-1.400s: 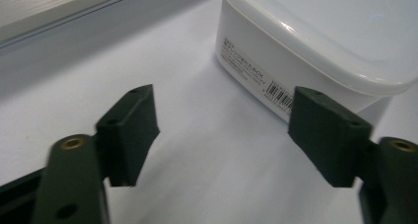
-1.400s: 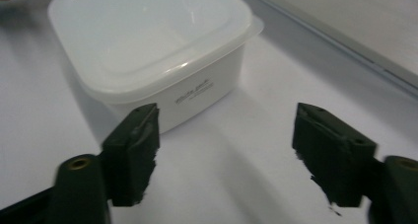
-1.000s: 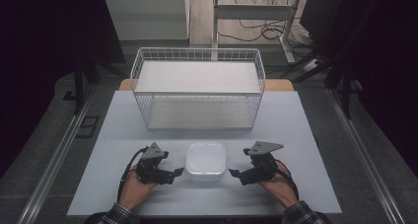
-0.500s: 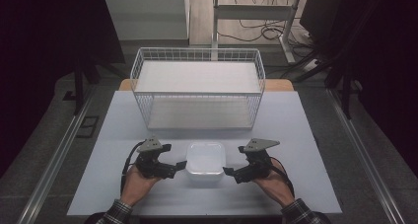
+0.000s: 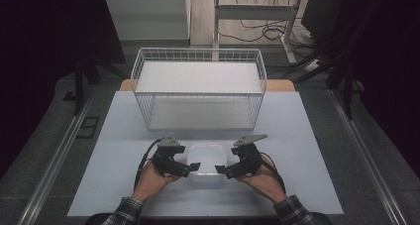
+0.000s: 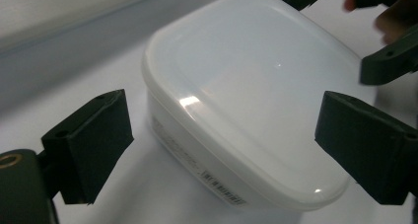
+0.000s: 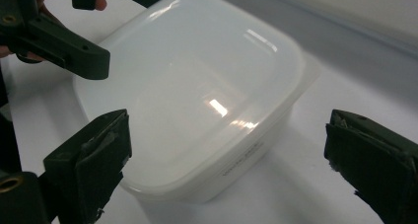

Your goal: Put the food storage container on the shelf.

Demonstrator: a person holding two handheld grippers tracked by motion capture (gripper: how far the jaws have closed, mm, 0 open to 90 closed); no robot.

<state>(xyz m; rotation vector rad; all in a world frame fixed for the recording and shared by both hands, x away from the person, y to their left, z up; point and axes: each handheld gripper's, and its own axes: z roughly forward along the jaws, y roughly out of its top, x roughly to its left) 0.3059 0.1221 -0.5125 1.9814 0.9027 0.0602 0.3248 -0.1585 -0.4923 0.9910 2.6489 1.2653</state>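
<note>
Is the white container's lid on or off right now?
On. The lid sits flat over the white container, its rim overlapping the walls all around.

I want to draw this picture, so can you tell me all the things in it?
Plastic box with lid: one, milky white, on the table's near edge between the two grippers.
Wire basket: one, white, behind the box.
Table: one, pale grey-white top.
Cables: several, dark, on the floor beyond the table.
Left gripper: one, black, jaws open, at the box's left side.
Right gripper: one, black, jaws open, at the box's right side.
Hands: two, in checked sleeves.
</note>
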